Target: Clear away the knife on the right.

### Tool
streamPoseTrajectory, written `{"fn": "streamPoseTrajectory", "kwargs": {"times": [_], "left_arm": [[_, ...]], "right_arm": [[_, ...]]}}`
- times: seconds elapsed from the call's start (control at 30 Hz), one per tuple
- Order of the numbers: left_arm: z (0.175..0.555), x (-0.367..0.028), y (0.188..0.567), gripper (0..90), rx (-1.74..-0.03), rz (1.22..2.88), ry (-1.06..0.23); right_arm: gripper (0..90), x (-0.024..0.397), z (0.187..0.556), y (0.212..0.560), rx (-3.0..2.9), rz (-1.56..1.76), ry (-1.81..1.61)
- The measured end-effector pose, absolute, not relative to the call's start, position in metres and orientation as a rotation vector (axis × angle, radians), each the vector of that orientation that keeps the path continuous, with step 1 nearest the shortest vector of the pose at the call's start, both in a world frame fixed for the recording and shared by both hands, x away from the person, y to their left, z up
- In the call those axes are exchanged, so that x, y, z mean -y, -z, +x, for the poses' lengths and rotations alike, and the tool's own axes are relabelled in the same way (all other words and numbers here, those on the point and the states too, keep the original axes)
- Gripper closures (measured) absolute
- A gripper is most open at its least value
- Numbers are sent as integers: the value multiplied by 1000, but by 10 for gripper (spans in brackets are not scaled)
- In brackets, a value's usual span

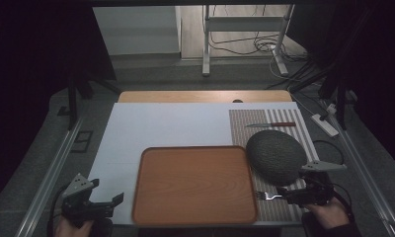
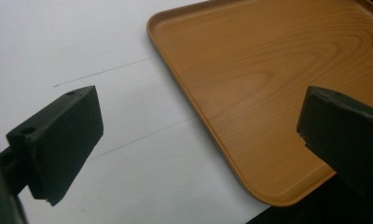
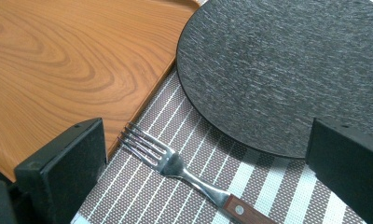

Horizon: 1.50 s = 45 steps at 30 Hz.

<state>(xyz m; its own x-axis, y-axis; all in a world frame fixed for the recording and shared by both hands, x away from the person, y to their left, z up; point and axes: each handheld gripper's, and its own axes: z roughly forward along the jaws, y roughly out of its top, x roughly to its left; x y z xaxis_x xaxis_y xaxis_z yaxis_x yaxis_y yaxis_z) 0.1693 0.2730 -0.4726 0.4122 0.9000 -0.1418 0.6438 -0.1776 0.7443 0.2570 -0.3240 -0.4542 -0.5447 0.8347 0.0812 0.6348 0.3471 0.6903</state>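
right gripper point(image 3: 203, 172): we are holding it wide open over the fork point(image 3: 184, 172), lower middle, to grab it | left gripper point(image 2: 198, 149): waiting open beside the tray point(image 2: 268, 84)

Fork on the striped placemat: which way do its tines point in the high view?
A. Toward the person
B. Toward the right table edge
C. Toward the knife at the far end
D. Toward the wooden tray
D: the fork lies on the striped placemat with its tines nearest the wooden tray and its handle running toward the right gripper, whose jaws stand open.
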Motion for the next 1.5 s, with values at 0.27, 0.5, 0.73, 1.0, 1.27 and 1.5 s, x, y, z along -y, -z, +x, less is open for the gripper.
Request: {"fn": "streamPoseTrajectory", "kwargs": {"times": [0.27, 0.5, 0.73, 1.0, 1.27, 1.5], "left_arm": [[169, -273, 473, 11, -1316, 1914, -428], [170, -273, 473, 11, -1318, 1910, -424], [170, -273, 473, 12, -1320, 1912, -424], [170, -273, 473, 12, -1322, 1918, -425], [170, -272, 473, 13, -1322, 1919, -425], [170, -272, 473, 14, -1323, 1919, -425]], "right_arm": [[0, 322, 258, 453, -2313, 1287, -998], [0, 321, 260, 452, -2315, 1267, -1009], [0, 318, 263, 449, -2317, 1233, -1019], [0, 318, 270, 449, -2293, 1226, -1025], [0, 319, 275, 448, -2296, 1213, -1022], [0, 319, 285, 448, -2301, 1216, -1047]]}}
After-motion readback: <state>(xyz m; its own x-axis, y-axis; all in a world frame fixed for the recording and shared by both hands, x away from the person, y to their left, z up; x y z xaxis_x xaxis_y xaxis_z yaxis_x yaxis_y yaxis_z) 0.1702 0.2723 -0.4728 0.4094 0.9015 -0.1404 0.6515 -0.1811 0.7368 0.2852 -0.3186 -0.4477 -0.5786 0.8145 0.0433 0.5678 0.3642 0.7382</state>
